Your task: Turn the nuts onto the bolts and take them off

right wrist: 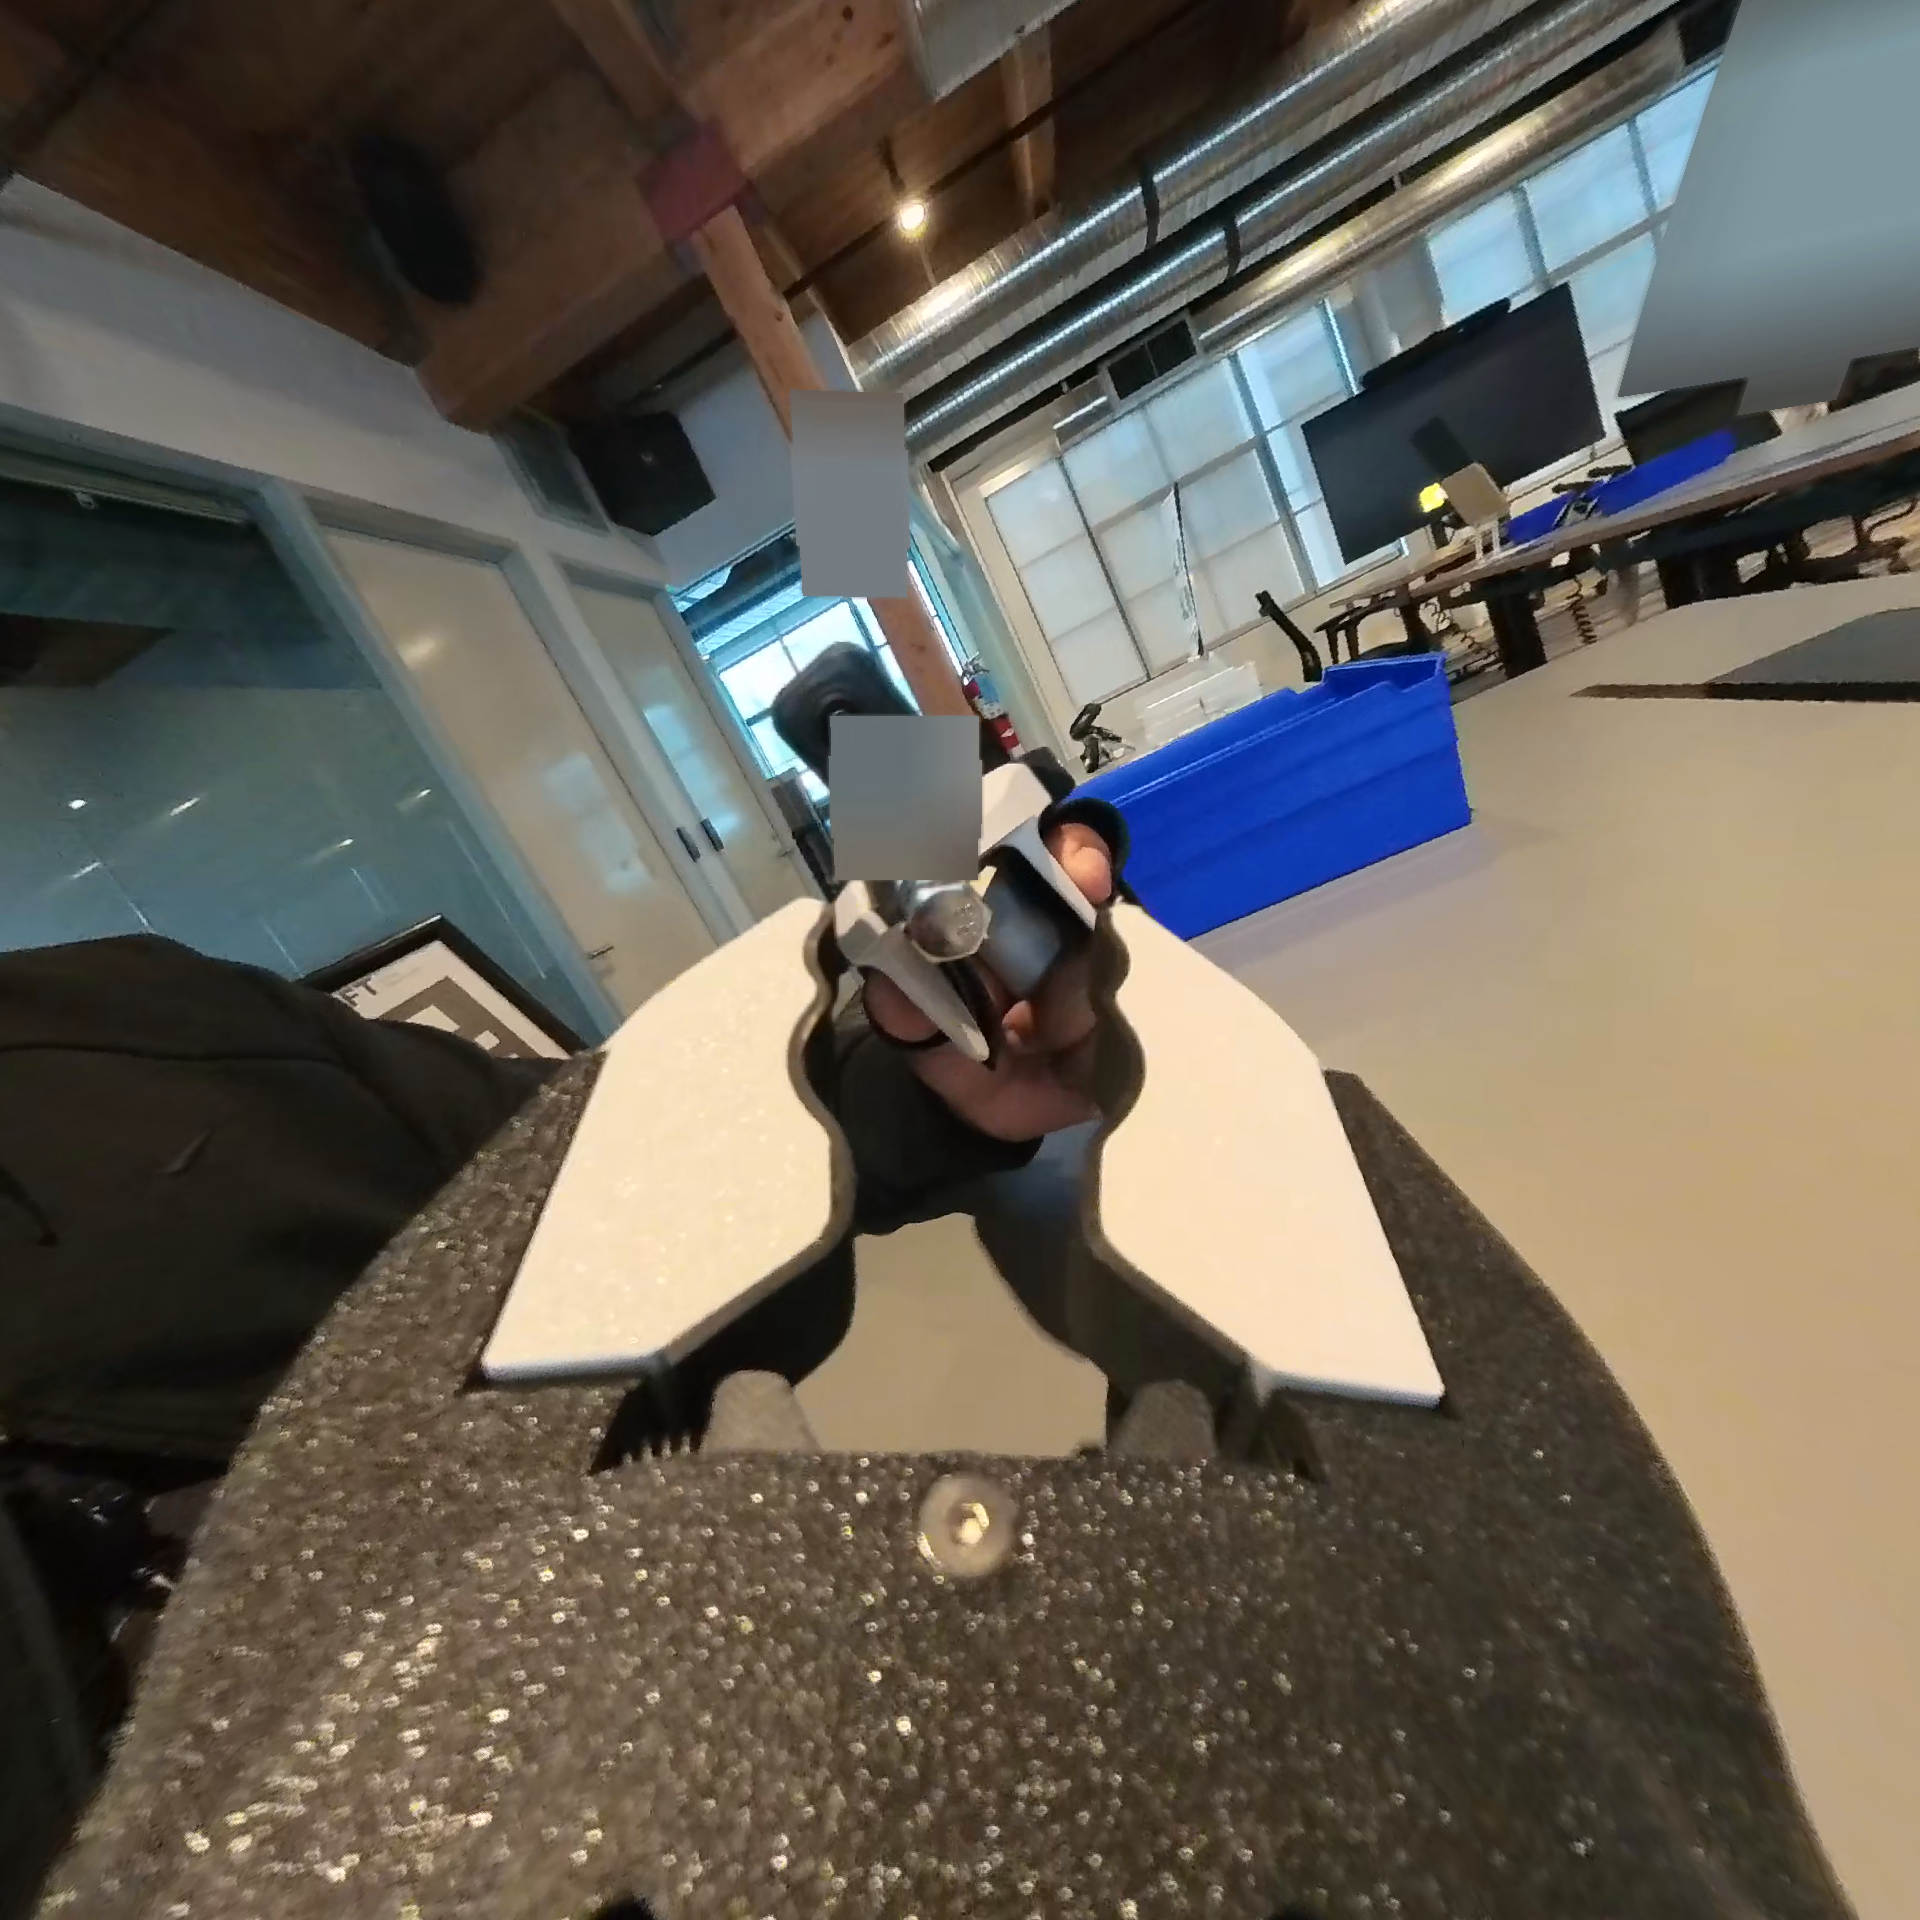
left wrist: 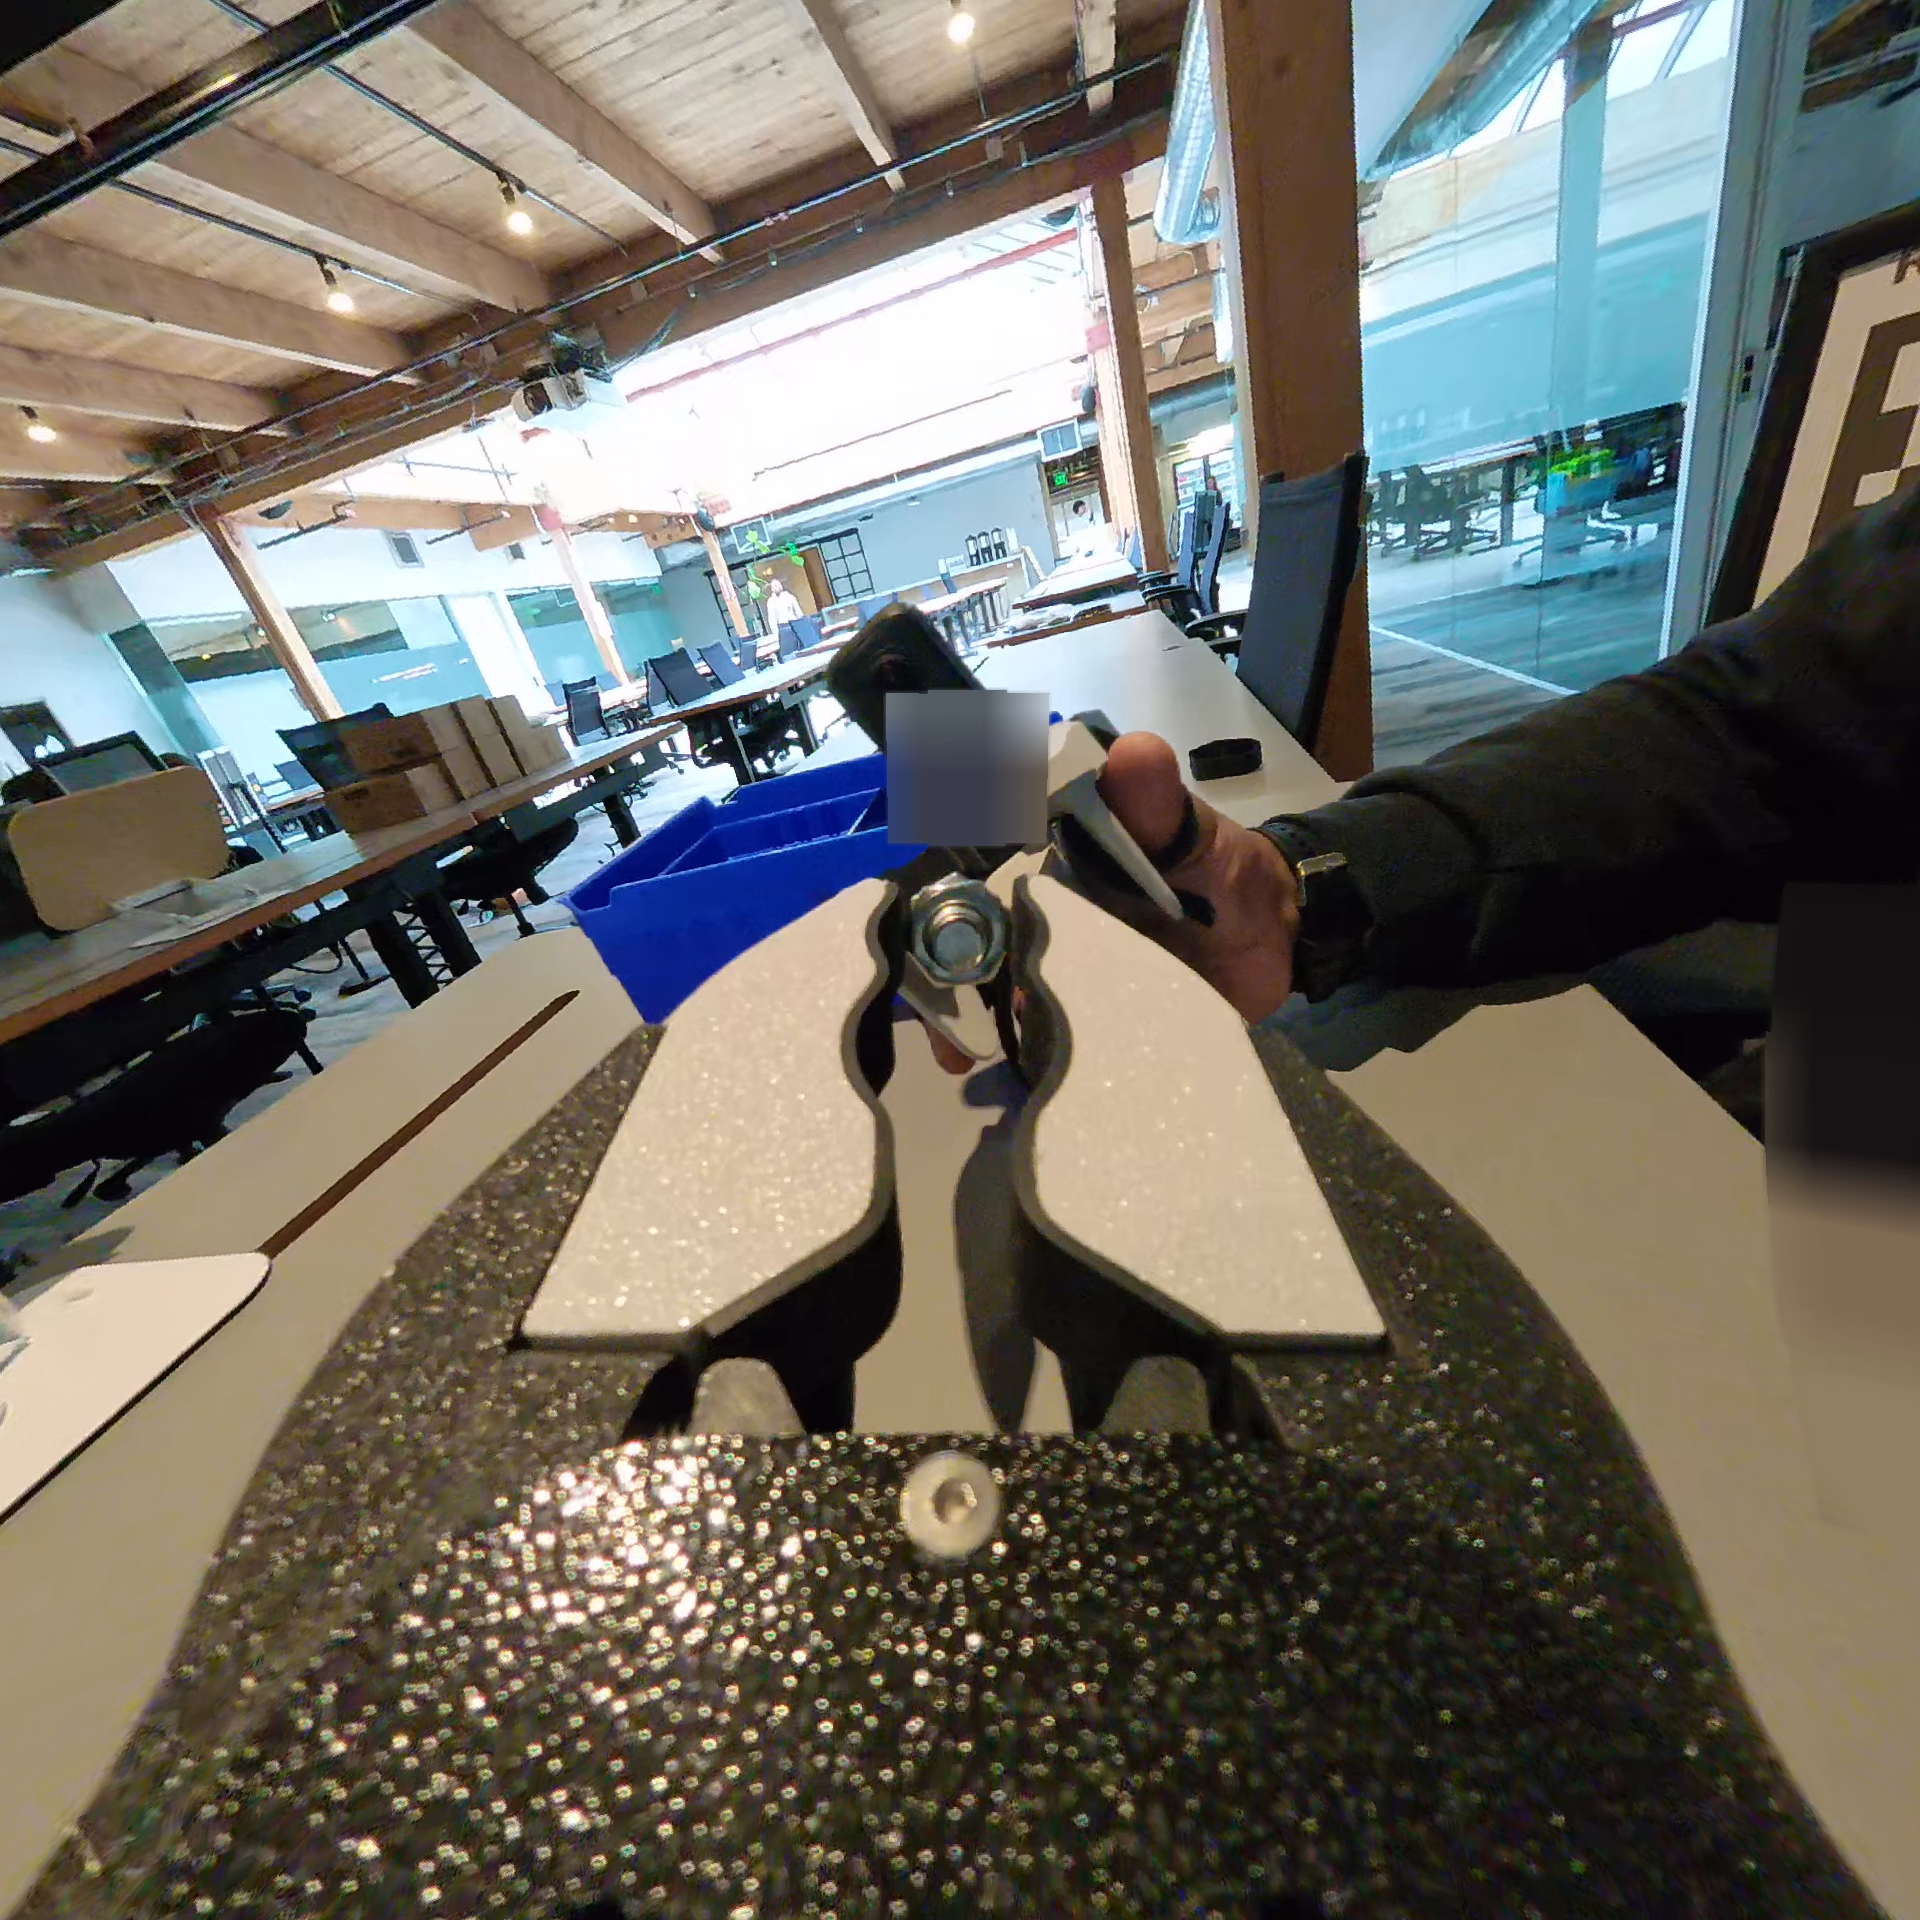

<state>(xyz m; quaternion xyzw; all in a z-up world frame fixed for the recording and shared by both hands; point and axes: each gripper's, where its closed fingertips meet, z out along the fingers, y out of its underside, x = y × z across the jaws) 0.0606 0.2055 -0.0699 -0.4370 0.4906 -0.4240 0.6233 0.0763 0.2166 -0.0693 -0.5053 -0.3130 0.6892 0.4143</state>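
Observation:
In the left wrist view my left gripper (left wrist: 954, 914) is shut on a silver hex nut (left wrist: 928, 961), held up off the table. The threaded end of a bolt (left wrist: 961, 943) pokes through the nut. Behind it a hand holds the right gripper, whose white fingers (left wrist: 1112, 831) stand on either side of the bolt. In the right wrist view my right gripper (right wrist: 968, 920) is open, its tips well apart. The bolt's hex head (right wrist: 948, 923) shows between them, untouched. The left gripper's white fingers (right wrist: 914, 982) close in around the bolt from behind.
A blue bin (left wrist: 727, 894) stands on the grey table (left wrist: 1558, 1195) just beyond the grippers; it also shows in the right wrist view (right wrist: 1299, 810). A black ring (left wrist: 1226, 758) lies far right. A white panel (left wrist: 104, 1340) lies at the left. Dark sleeves (right wrist: 208, 1143) flank the grippers. My left and right fingertips are right by each other.

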